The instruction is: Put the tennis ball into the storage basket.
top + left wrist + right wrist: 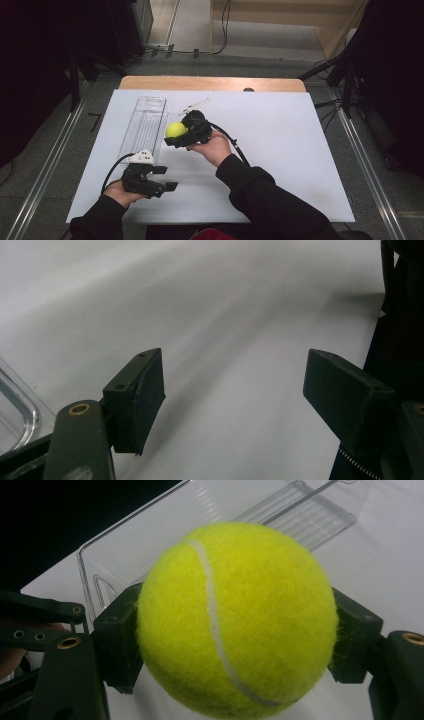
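Dark sleeves enter from the bottom edge of the high view, where a person reaches forward over a table covered by a white sheet. Nearest to the person, at the lower left, the left gripper is held low over the white surface, its black jaws spread wide apart with nothing between them. Seen from the left gripper view, the two jaws of this gripper stand well apart above bare white table, and a curved corner of a clear plastic container appears at the left edge. Farther from the person, near the middle of the table, the right gripper is lifted in the person's right hand, with a black cable trailing from it toward the person's sleeve. Its jaws are clenched on a bright yellow-green tennis ball, one jaw pressing each side. From the right gripper view, the tennis ball sits squarely between the two jaws of the right gripper, its white seam curving down the front, and it is held off the table. Just beyond the ball lies a long, narrow clear plastic container, open at the top, with a ribbed floor; it rests on the left half of the table and runs away from the person. The ball is held just beside the container's right edge, about halfway along its length.
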Demonstrator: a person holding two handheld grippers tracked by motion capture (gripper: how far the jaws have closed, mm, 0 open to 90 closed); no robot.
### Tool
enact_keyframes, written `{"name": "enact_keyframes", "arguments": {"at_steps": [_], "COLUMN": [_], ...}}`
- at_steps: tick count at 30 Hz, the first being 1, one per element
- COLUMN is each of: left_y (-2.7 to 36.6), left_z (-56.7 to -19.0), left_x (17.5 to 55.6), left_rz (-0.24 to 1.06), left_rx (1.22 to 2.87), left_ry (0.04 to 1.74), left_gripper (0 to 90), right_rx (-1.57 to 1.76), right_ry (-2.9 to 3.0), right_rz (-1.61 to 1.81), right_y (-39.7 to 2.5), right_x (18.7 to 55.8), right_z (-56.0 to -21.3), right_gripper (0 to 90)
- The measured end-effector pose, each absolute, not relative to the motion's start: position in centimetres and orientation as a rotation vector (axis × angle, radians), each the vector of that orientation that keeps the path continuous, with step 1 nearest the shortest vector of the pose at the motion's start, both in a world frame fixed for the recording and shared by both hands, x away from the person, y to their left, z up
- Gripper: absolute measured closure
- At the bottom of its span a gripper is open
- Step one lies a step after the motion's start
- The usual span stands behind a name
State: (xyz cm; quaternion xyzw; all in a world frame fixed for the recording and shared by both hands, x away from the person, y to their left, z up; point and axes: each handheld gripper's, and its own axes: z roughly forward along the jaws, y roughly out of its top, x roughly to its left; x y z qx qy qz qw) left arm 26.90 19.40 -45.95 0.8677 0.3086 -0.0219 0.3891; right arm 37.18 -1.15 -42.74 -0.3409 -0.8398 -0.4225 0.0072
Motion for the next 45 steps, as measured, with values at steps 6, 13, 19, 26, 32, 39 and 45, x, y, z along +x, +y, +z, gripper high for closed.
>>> {"name": "enact_keyframes", "arguments": {"at_steps": [6,13,19,26,32,39,45], "left_y": [19.4,19.4,19.4,19.5,19.6,19.6,19.6], "left_z": [-46.0,-46.0,-46.1,-46.0,-46.0,-46.1,-46.0], "left_x": [26.9,26.9,27.0,27.0,27.0,27.0,27.0], "left_rz": [-0.045,-0.049,-0.056,-0.059,-0.061,-0.062,-0.06], "left_rx": [2.218,2.213,2.205,2.199,2.192,2.192,2.195], "left_ry": [0.788,0.787,0.794,0.794,0.795,0.794,0.792], "left_gripper": [25.2,25.2,25.2,25.2,25.2,25.2,25.2], "right_rx": [-1.066,-1.043,-1.048,-1.046,-1.044,-1.047,-1.054], "right_ry": [-2.616,-2.618,-2.614,-2.61,-2.617,-2.626,-2.629], "right_rz": [-1.323,-1.329,-1.329,-1.339,-1.337,-1.339,-1.335], "right_y": [-0.4,0.8,1.5,2.1,2.8,3.7,4.5], "right_x": [37.5,37.9,38.4,39.0,39.6,40.3,40.9], "right_z": [-42.4,-41.8,-41.7,-41.3,-41.2,-41.0,-40.5], "right_gripper": [23.2,23.2,23.2,23.2,23.2,23.2,23.2]}}
